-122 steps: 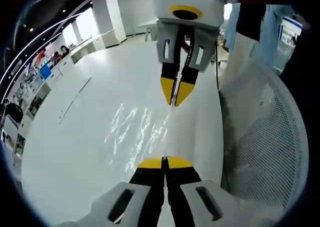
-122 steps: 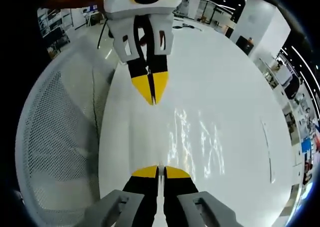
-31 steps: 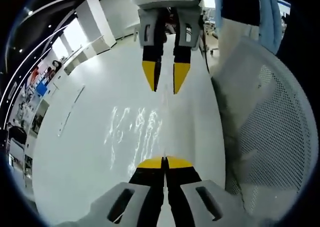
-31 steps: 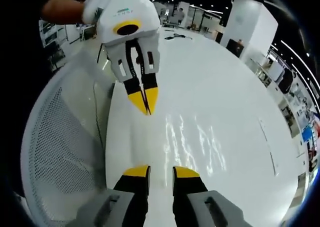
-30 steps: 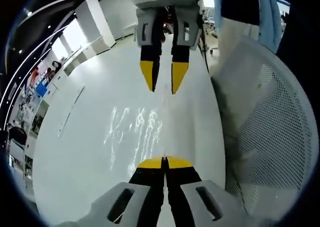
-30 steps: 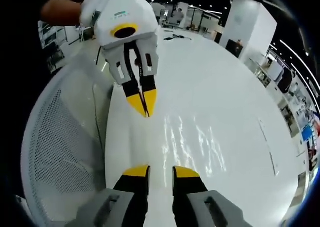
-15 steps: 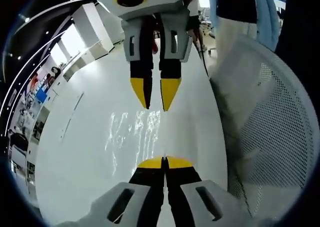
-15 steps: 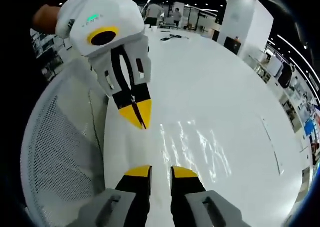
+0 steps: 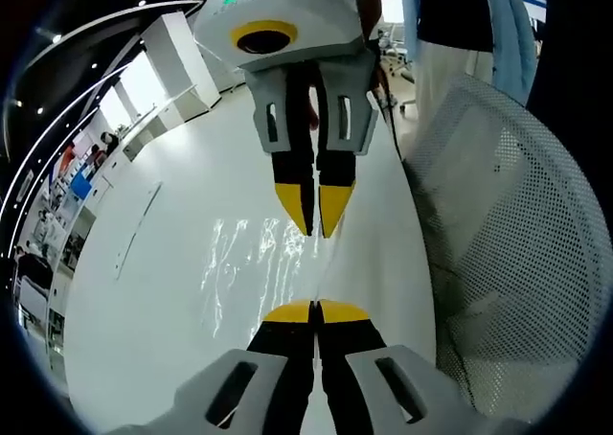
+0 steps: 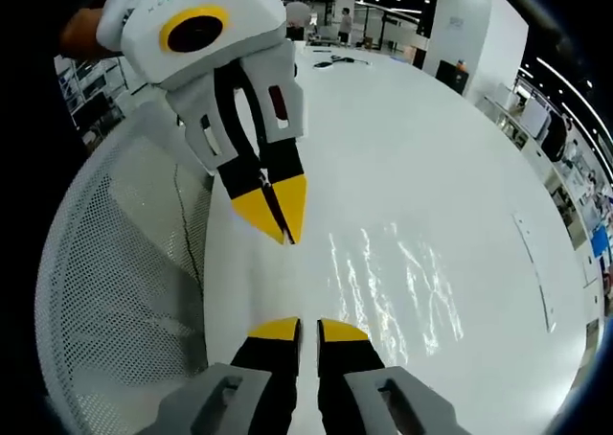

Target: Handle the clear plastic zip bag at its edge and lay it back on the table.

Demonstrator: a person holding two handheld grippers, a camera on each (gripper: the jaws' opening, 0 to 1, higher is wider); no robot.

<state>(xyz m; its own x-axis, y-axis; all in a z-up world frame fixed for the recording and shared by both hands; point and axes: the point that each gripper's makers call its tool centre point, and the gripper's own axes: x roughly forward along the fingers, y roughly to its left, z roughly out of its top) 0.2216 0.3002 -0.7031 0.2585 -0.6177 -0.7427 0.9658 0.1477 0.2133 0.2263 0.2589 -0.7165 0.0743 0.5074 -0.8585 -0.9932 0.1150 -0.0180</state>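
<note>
— How are the left tongs (image 9: 316, 310) seen to be set?

— They are pressed together, tip to tip. The near edge of the clear plastic zip bag (image 9: 251, 263) is judged to be pinched between them, though the film at the tips is too clear to be made out for certain. The rest of the bag is spread flat on the white tabletop (image 9: 144, 291), between the two tools, and is betrayed only by wavy glints.

— And the right tongs (image 9: 314, 215)?

— A narrow slit is left between their yellow tips, so nothing is gripped there. They are held just over the bag's far edge, pointing at the left pair.

— What could go wrong from here?

— The film is thin, slick and limp. If the slit is closed too high, only air would be caught. If one side is lifted alone, the bag could be dragged or folded over on the glossy tabletop. The edge could also slip out of the smooth, wedge-shaped tips.

— Anything nearby to be minded?

— A white mesh chair (image 9: 517, 243) with a perforated curved back stands just beside the tabletop edge, and a sliding bag could be dropped there.
</note>
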